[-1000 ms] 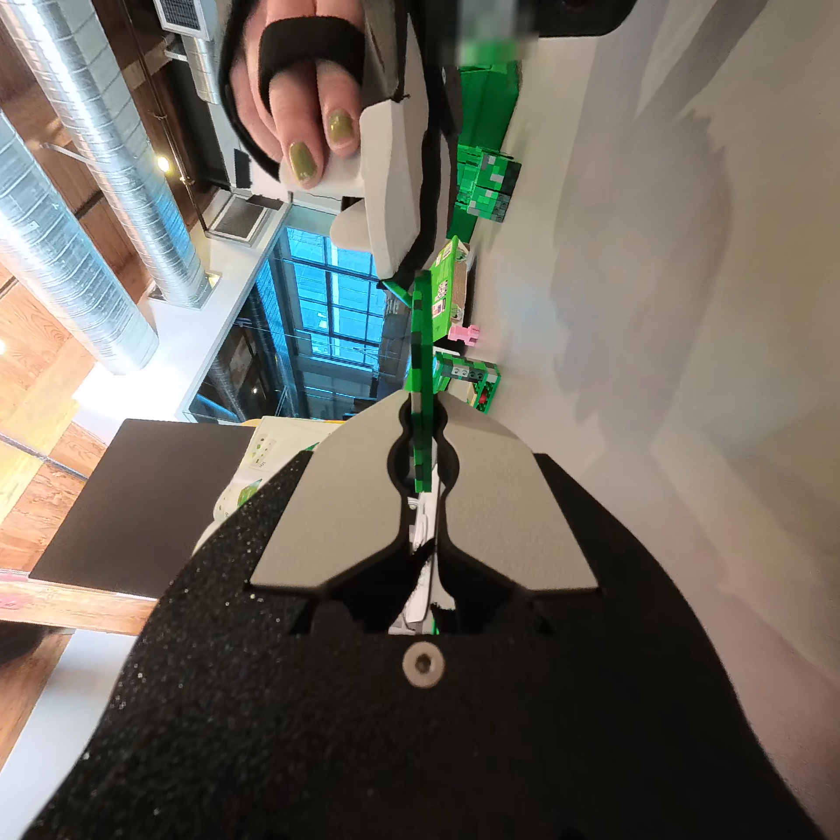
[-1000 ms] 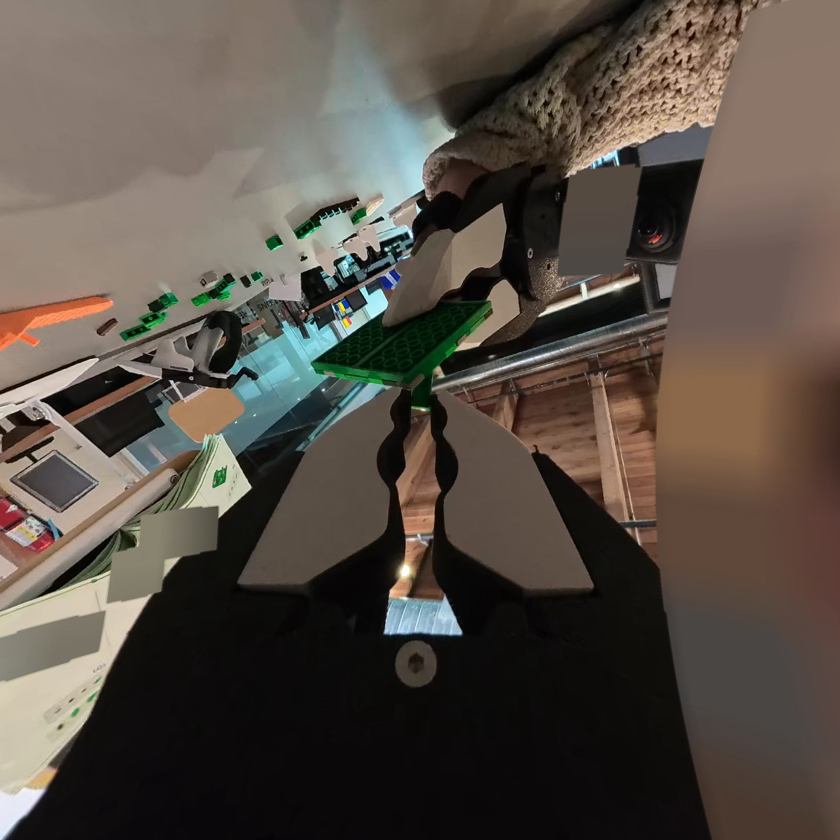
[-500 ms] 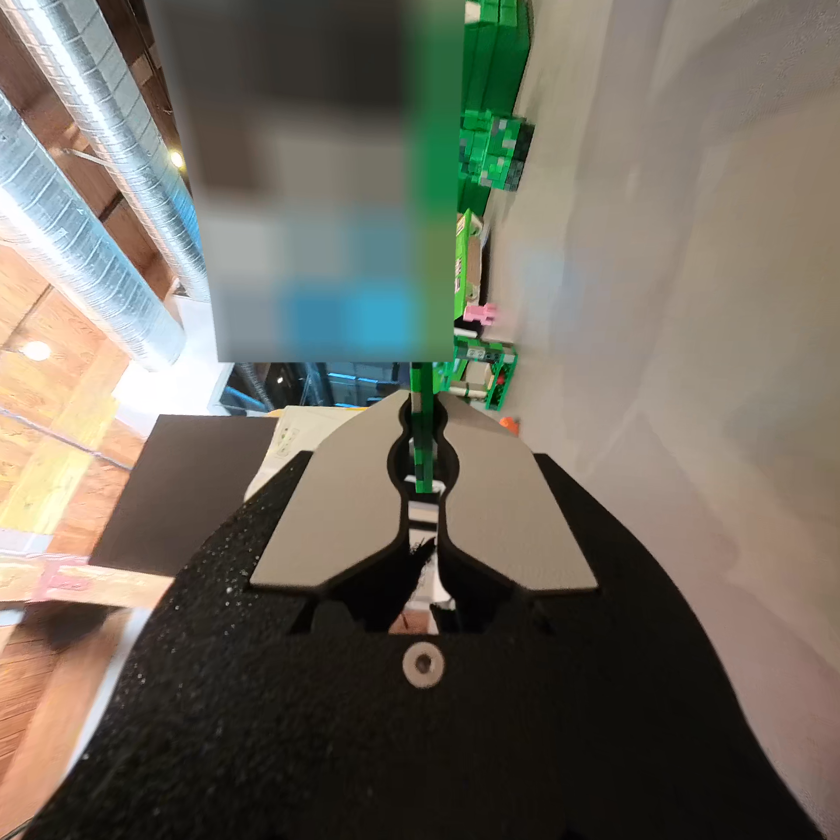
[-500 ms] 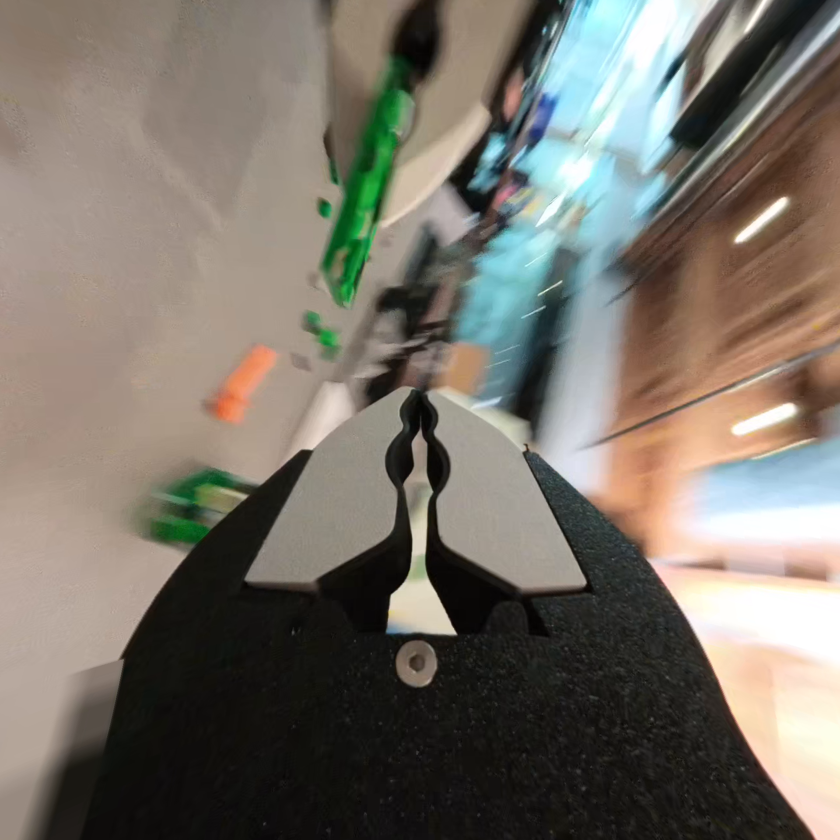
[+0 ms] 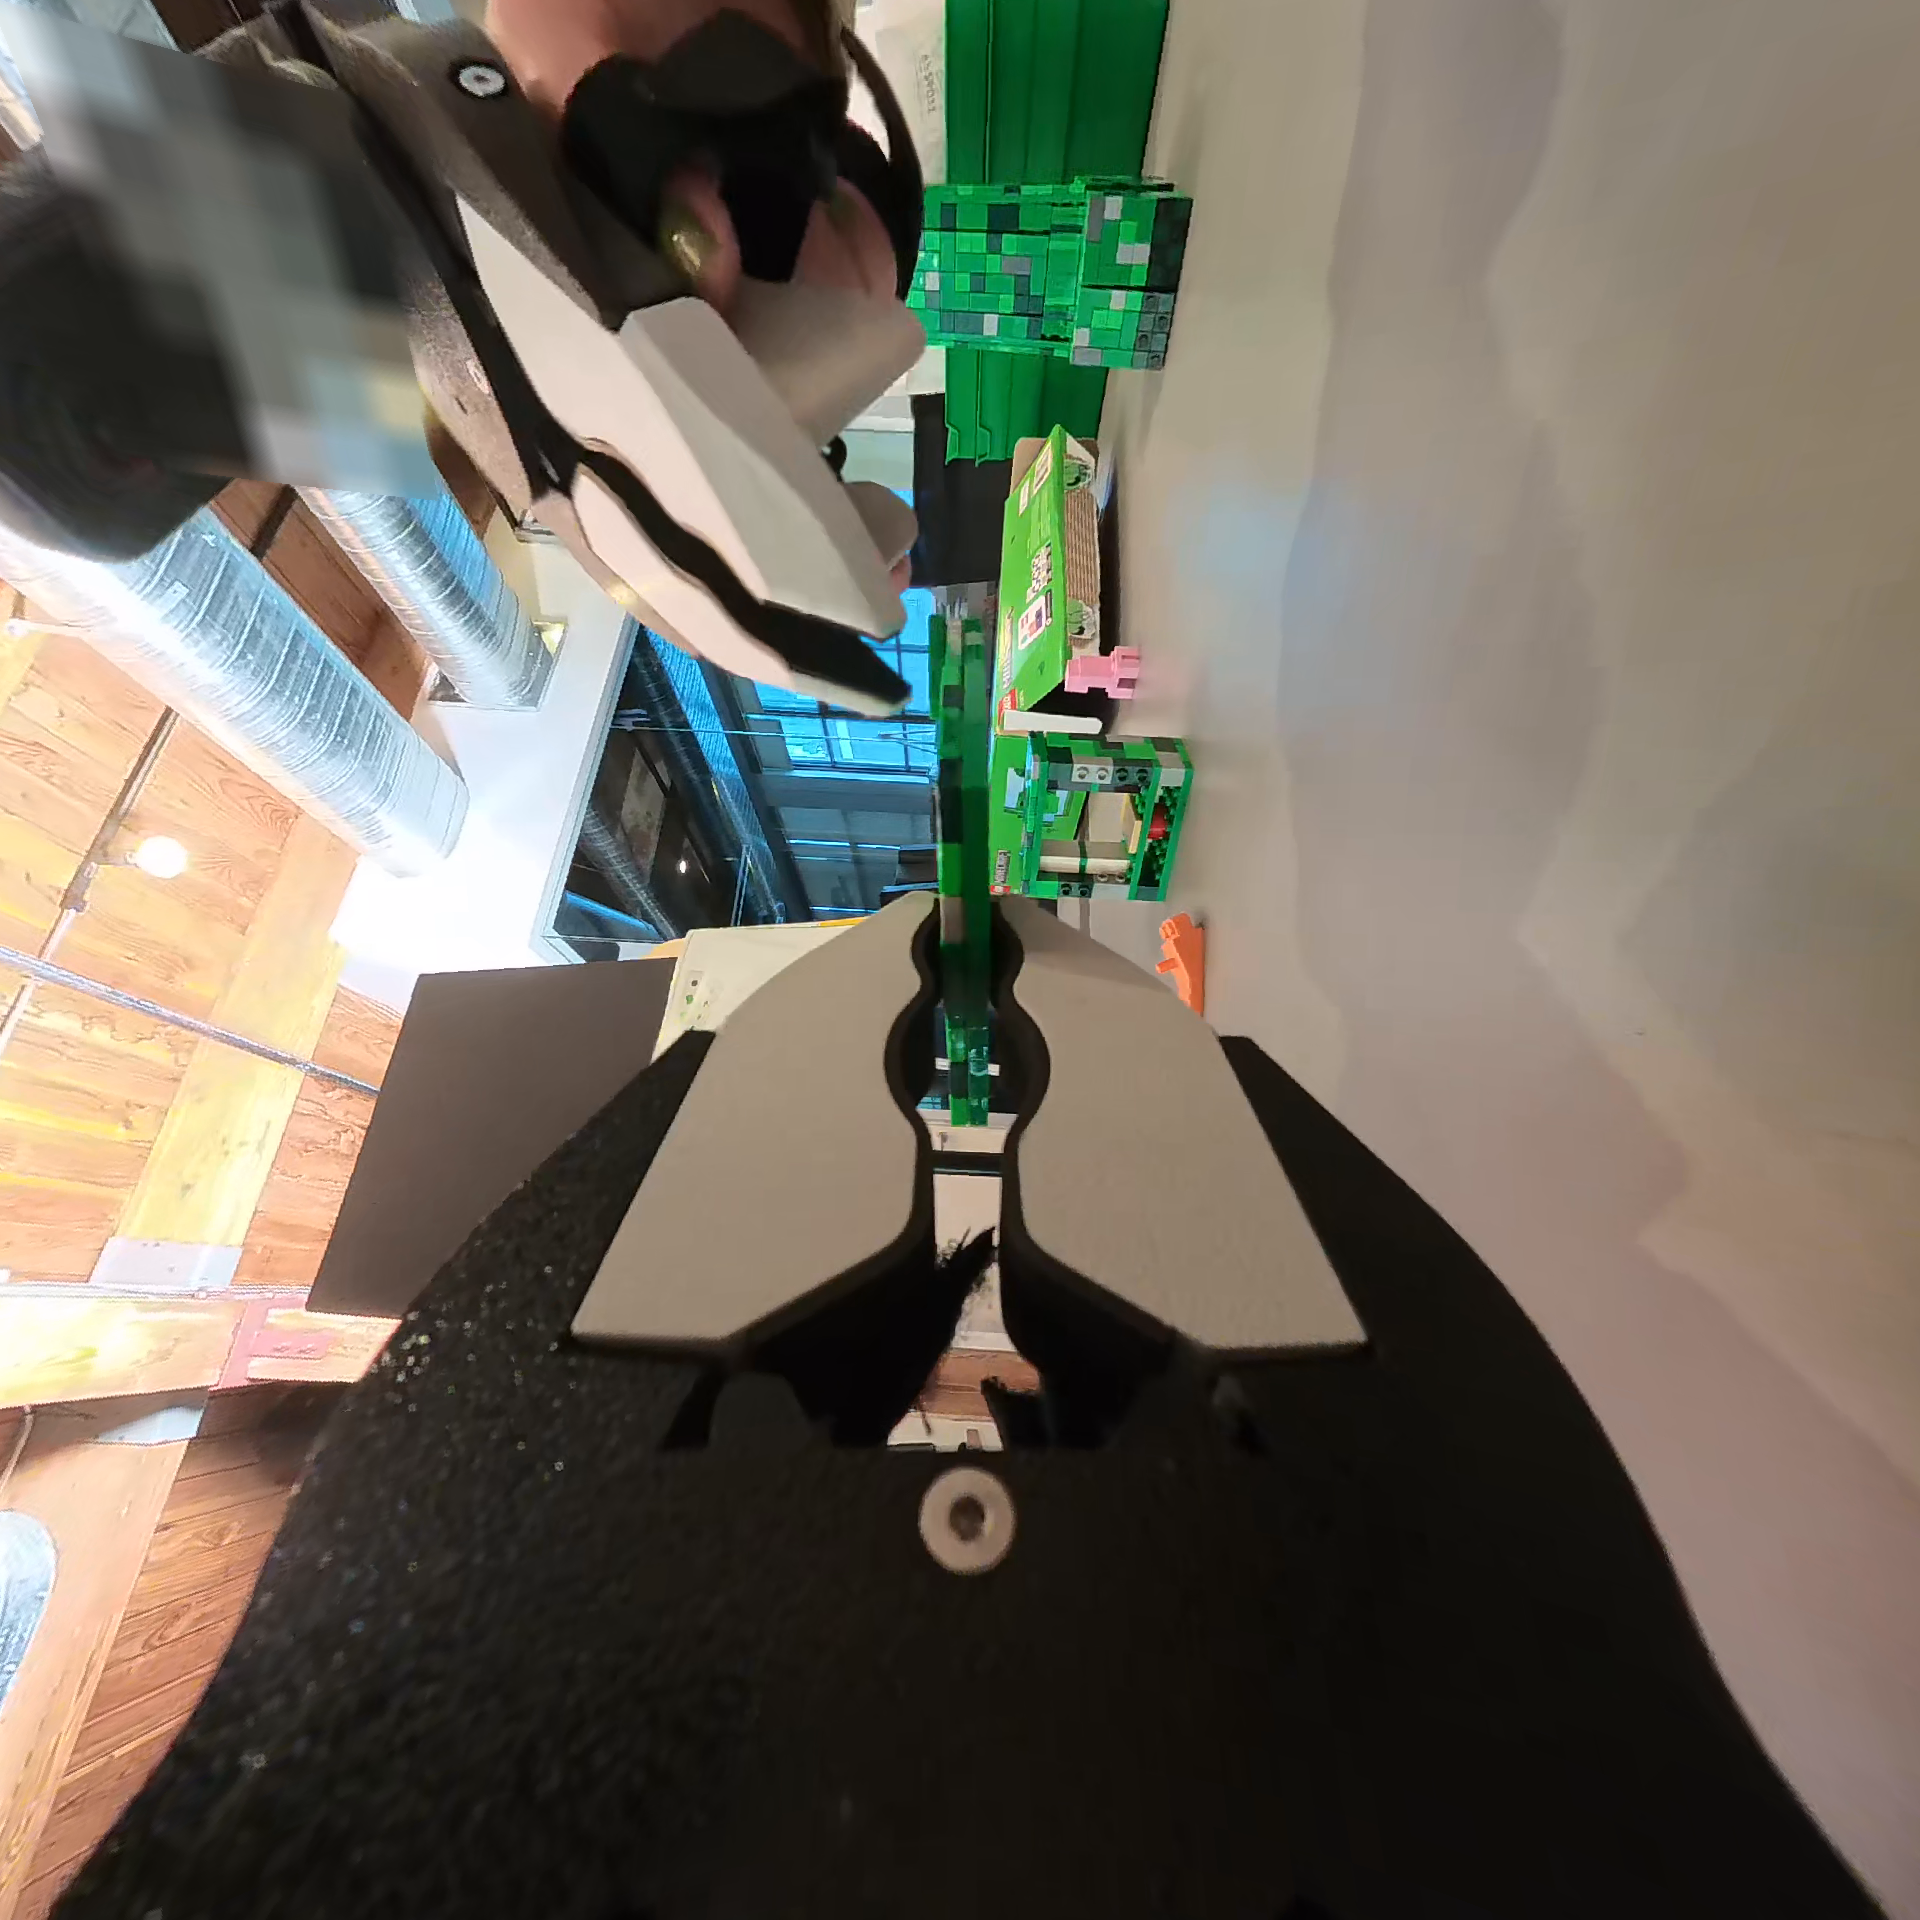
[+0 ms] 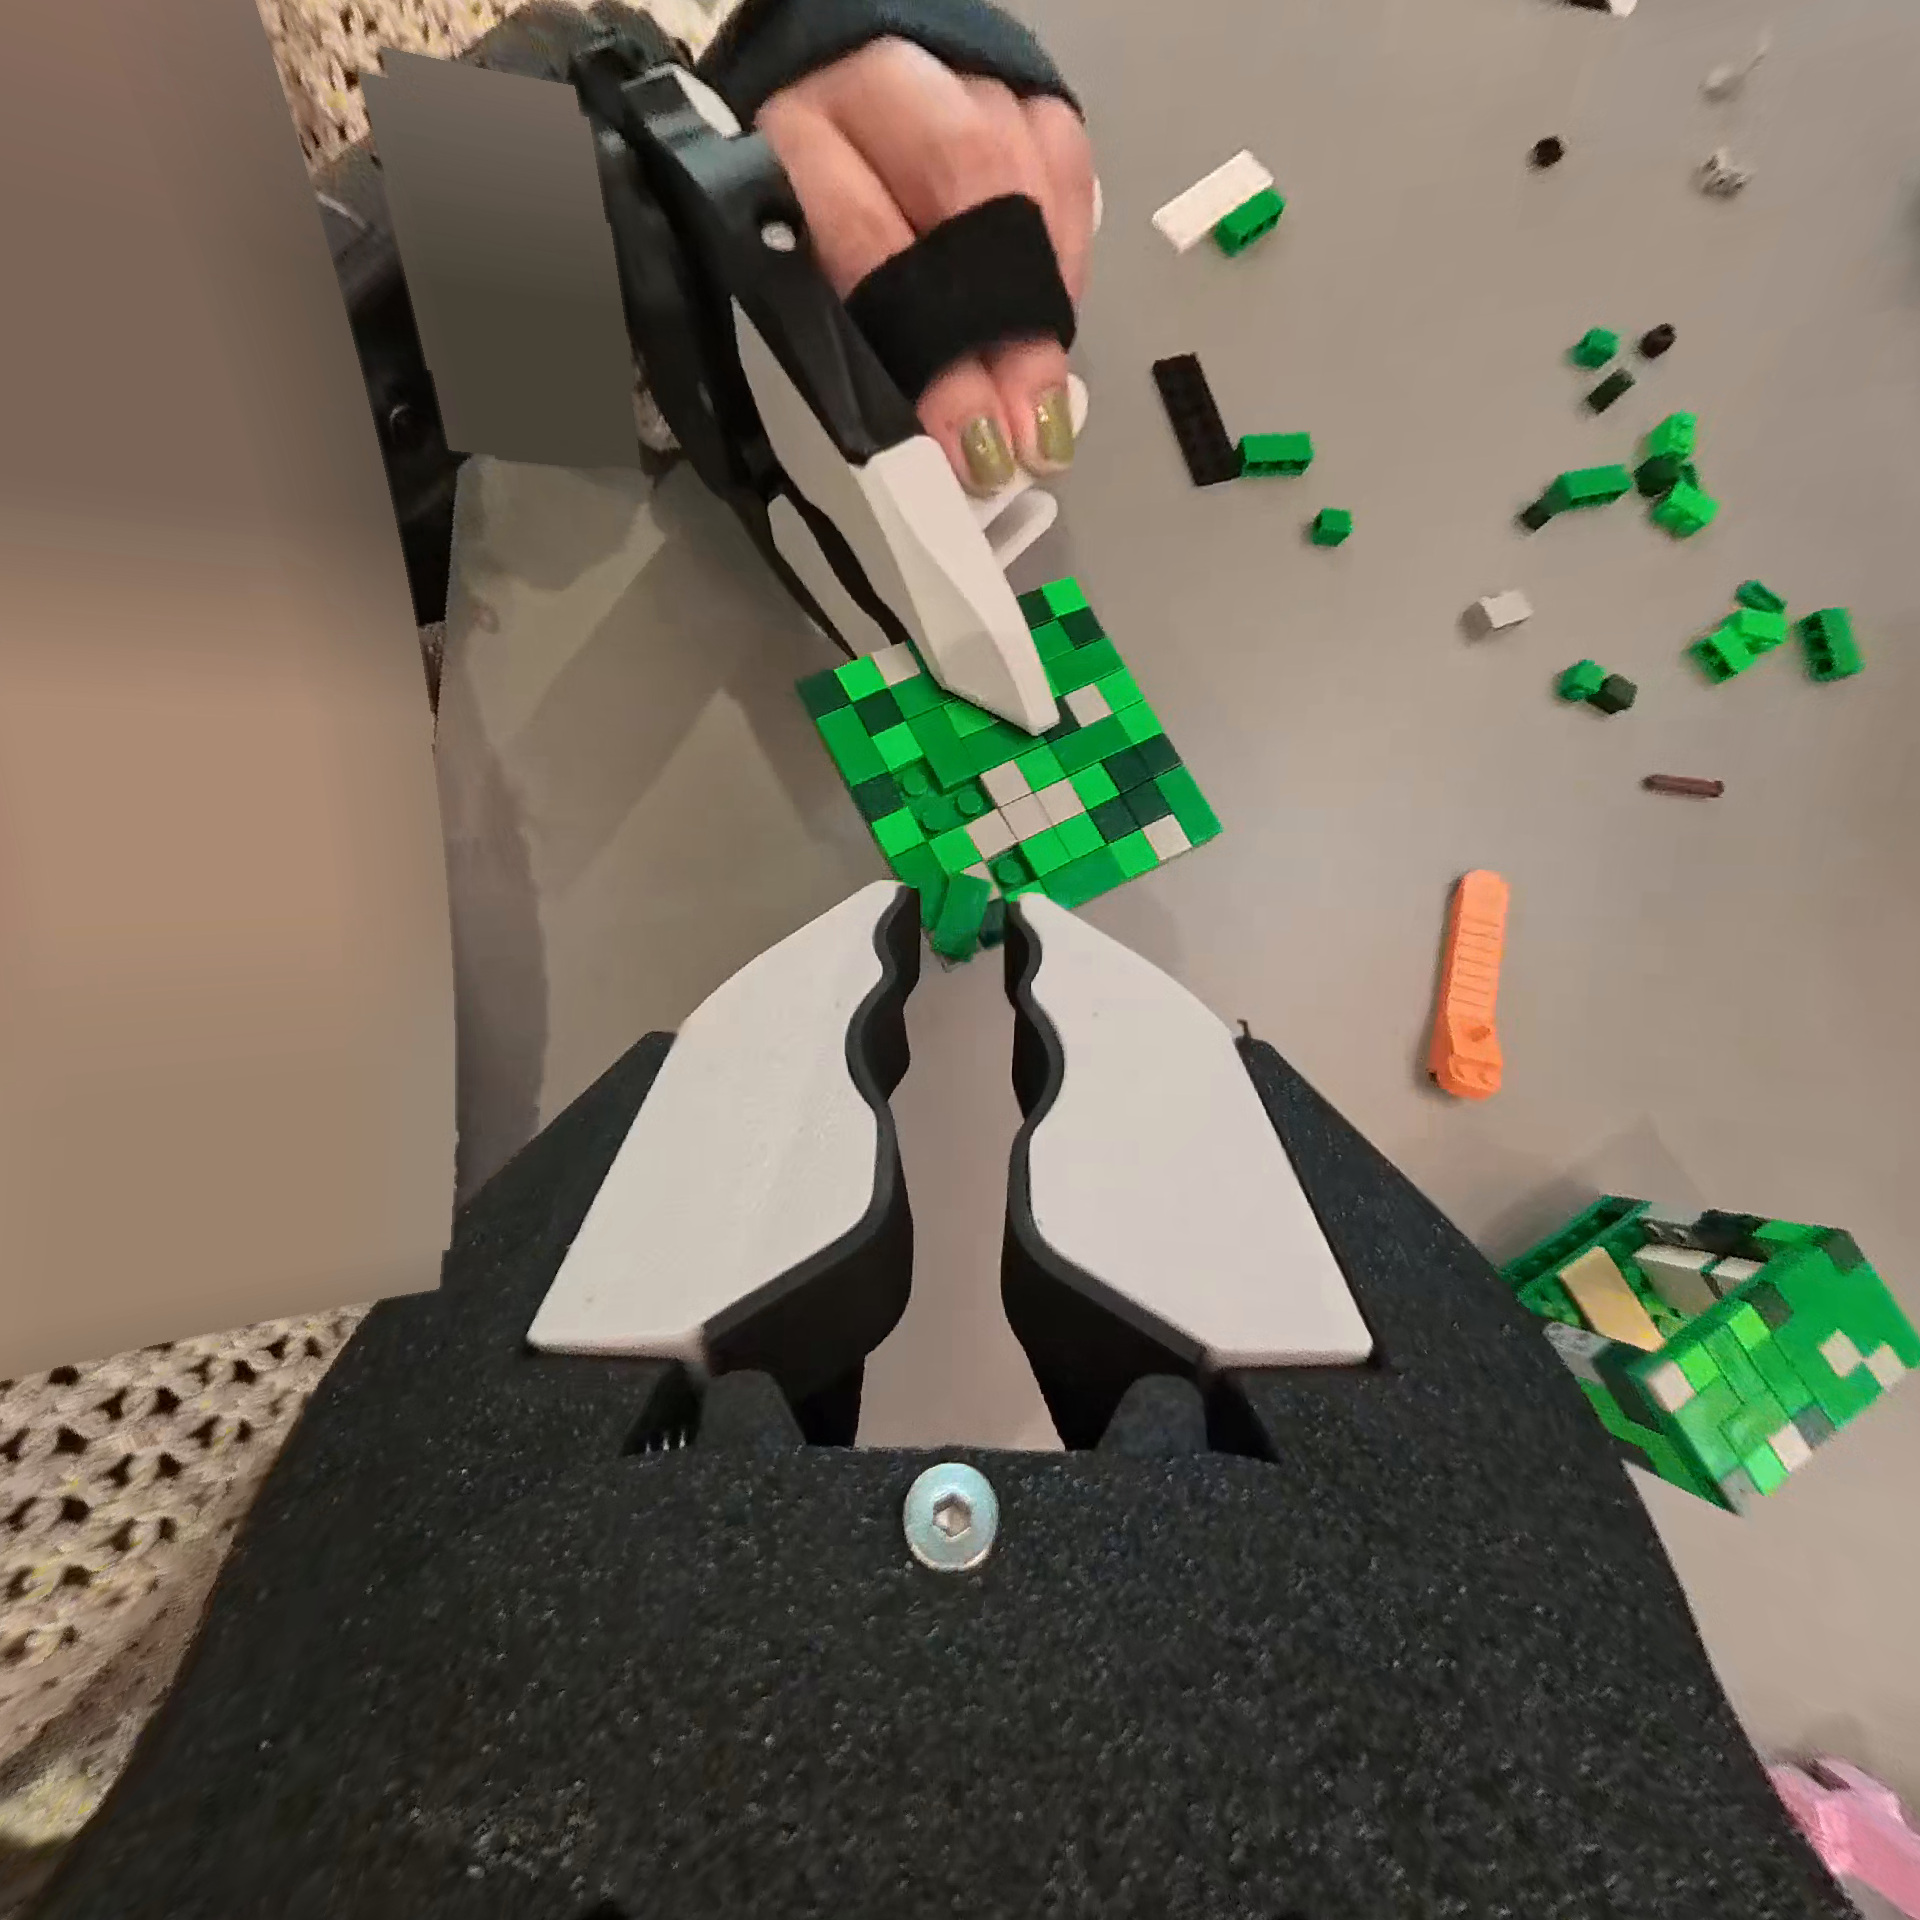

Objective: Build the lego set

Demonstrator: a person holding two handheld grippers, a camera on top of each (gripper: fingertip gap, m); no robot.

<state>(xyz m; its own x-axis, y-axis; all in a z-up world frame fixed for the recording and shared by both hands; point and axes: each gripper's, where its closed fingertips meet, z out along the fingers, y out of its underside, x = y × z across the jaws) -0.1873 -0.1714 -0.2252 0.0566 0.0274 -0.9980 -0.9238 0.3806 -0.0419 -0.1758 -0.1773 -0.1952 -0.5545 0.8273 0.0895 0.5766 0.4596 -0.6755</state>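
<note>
My left gripper (image 5: 966, 925) is shut on a flat square plate (image 5: 961, 790) covered in green, dark green and grey tiles, seen edge-on in its own view. In the right wrist view the plate (image 6: 1039, 790) shows its tiled face above the grey table, with the left gripper (image 6: 997, 686) clamped on its far side. My right gripper (image 6: 961, 914) is at the plate's near corner, its jaws a narrow gap apart around a small tilted green tile (image 6: 958, 920). The right gripper (image 5: 894, 655) also shows at the plate's far end in the left wrist view.
An orange brick separator (image 6: 1467, 987) and a partly built green box (image 6: 1704, 1351) lie right of the plate. Loose green, black and white bricks (image 6: 1662, 488) are scattered at the far right. A finished green figure (image 5: 1049, 275), a green carton (image 5: 1044, 582) and a pink figure (image 5: 1107, 670) stand farther back. The grippers are tip to tip, or close to it.
The right gripper has swung round from beneath the plate to its tiled side and now sits at its near corner. The left gripper has kept hold of the plate.
</note>
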